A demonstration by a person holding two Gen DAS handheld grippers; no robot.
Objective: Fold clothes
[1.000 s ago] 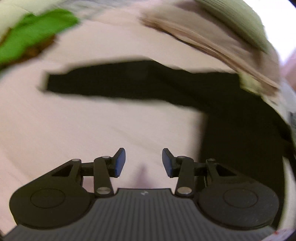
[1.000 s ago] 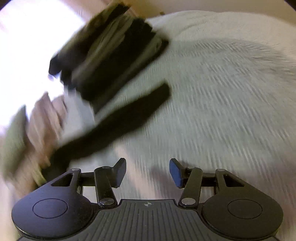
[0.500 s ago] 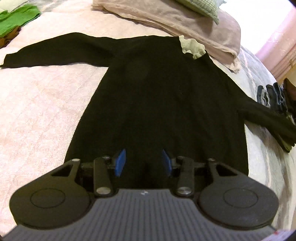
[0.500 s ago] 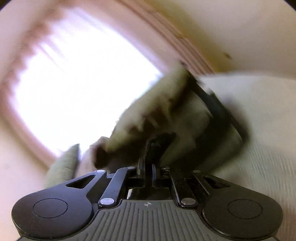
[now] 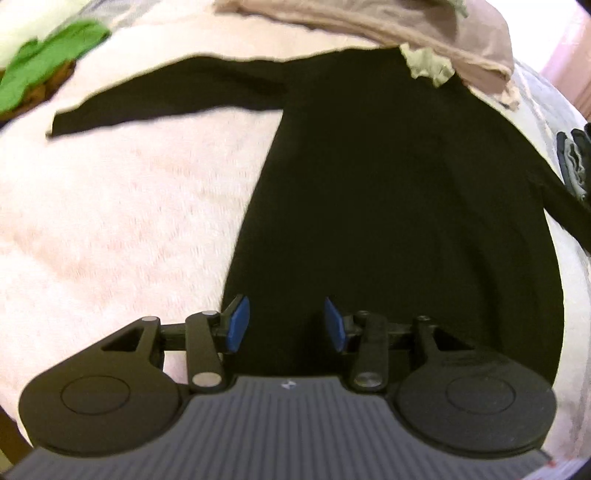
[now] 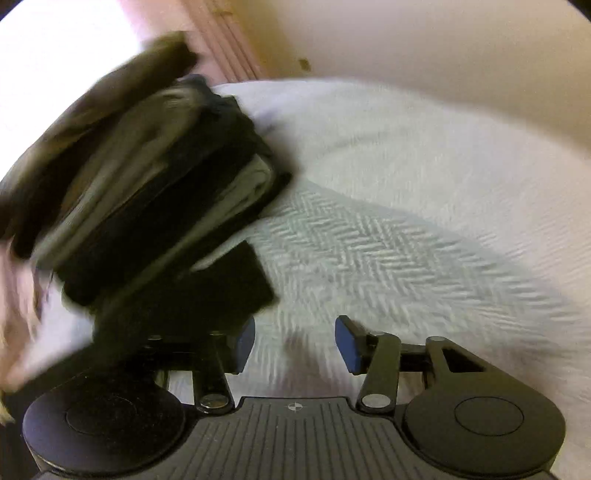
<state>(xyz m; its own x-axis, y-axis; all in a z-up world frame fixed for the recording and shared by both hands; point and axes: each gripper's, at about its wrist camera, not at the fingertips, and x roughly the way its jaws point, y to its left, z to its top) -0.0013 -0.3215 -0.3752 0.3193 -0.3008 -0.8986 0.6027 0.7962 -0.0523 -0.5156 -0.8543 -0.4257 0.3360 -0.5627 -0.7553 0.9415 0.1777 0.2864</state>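
A black long-sleeved garment (image 5: 399, 192) lies spread flat on the pale pink bedspread (image 5: 129, 221), its left sleeve (image 5: 166, 92) stretched out to the left. My left gripper (image 5: 286, 325) hovers open over the garment's bottom hem, nothing between its blue pads. In the right wrist view, the end of the other black sleeve (image 6: 221, 291) lies just left of my right gripper (image 6: 295, 343), which is open above the white herringbone bedspread (image 6: 406, 240) and holds nothing. The right view is motion-blurred.
A stack of folded dark and grey clothes (image 6: 147, 177) sits beside the right sleeve, also visible as a stack edge (image 5: 576, 162). Pinkish pillows (image 5: 424, 33) lie above the garment's collar. A green cloth (image 5: 48, 59) rests at the far left. A wall (image 6: 443, 44) stands behind the bed.
My right gripper was shut half a second ago and is now open, swung down toward the sleeve end and bed. My left gripper shifted slightly left over the hem, staying open.
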